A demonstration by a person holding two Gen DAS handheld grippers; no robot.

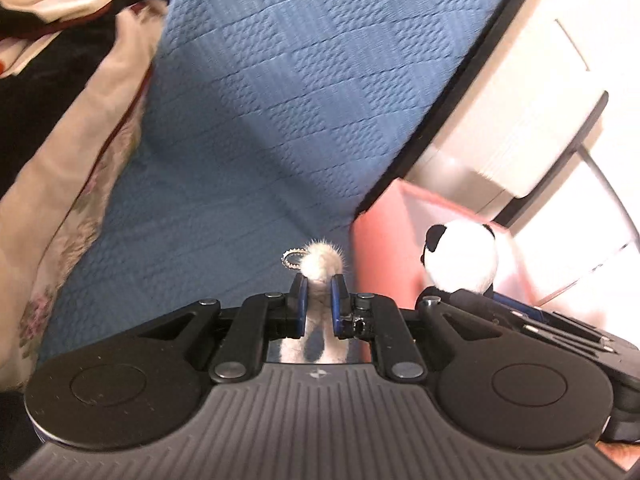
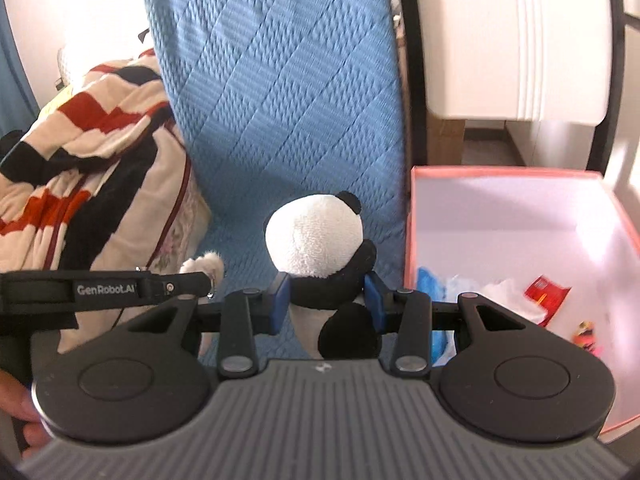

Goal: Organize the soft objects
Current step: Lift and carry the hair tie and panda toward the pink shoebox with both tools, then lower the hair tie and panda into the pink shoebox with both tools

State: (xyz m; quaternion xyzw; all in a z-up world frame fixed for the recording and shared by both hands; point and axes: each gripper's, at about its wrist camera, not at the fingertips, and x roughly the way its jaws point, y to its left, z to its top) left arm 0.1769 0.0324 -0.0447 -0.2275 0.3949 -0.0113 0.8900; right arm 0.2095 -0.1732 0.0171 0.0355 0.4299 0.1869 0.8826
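Observation:
My left gripper (image 1: 319, 286) is shut on a small white furry keychain toy (image 1: 320, 262) with a metal ring (image 1: 292, 259), held above the blue quilted bed cover (image 1: 280, 100). My right gripper (image 2: 328, 294) is shut on a black-and-white panda plush (image 2: 316, 240), its blue pads pressing the panda's black body. The panda (image 1: 460, 256) also shows at the right of the left wrist view, in front of the pink box (image 1: 380, 248). In the right wrist view the pink box (image 2: 520, 174) stands open just right of the panda, and the furry toy (image 2: 204, 266) peeks out beside the left gripper.
The box holds a blue-and-white item (image 2: 432, 284), a red packet (image 2: 546, 292) and a small colourful object (image 2: 586, 334). A striped red, black and cream blanket (image 2: 80, 140) is piled on the bed's left. White furniture (image 2: 512, 40) and a black bed frame (image 2: 412, 60) stand to the right.

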